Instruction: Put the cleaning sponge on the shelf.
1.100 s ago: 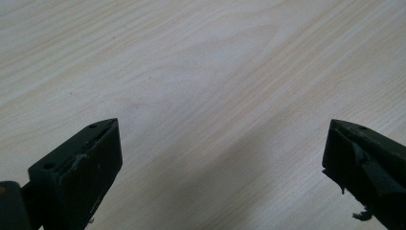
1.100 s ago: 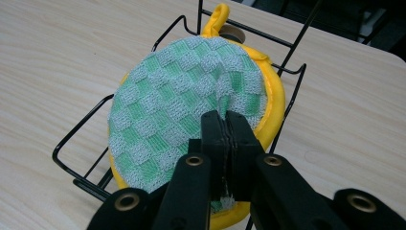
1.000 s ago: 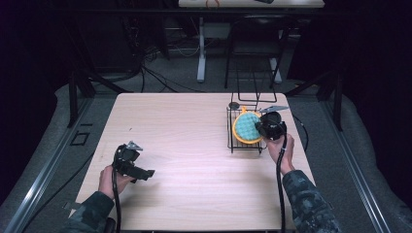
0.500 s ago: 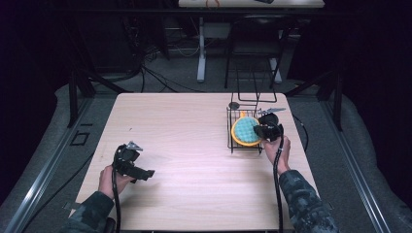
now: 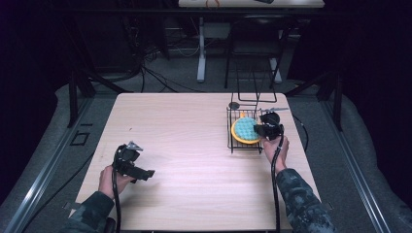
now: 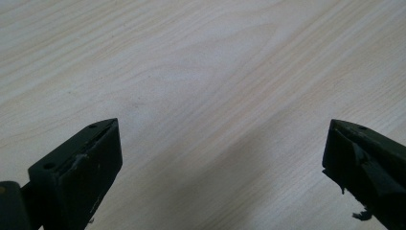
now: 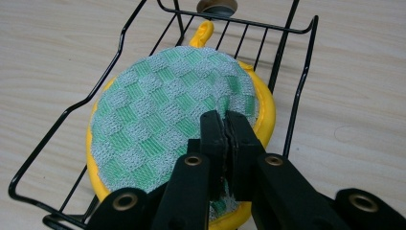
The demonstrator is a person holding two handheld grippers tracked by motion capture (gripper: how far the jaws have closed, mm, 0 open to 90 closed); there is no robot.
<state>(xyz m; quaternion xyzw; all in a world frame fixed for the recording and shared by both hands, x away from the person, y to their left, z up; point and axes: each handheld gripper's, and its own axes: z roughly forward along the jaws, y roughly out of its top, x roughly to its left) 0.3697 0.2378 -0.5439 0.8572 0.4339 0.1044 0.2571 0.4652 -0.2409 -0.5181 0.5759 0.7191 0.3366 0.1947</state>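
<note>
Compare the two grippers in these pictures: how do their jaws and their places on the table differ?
The left gripper has its jaws wide apart over bare table, holding nothing. The right gripper has its jaws shut, pinching the green-and-yellow scrub pad that lies in the black wire rack. Both are black and hand-held.

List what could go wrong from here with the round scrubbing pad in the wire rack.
The right gripper pinches only the green mesh of the scrubbing pad, so the fabric could slip free or stretch. The pad lies inside the light wire rack; lifting might snag a wire and drag the rack.
</note>
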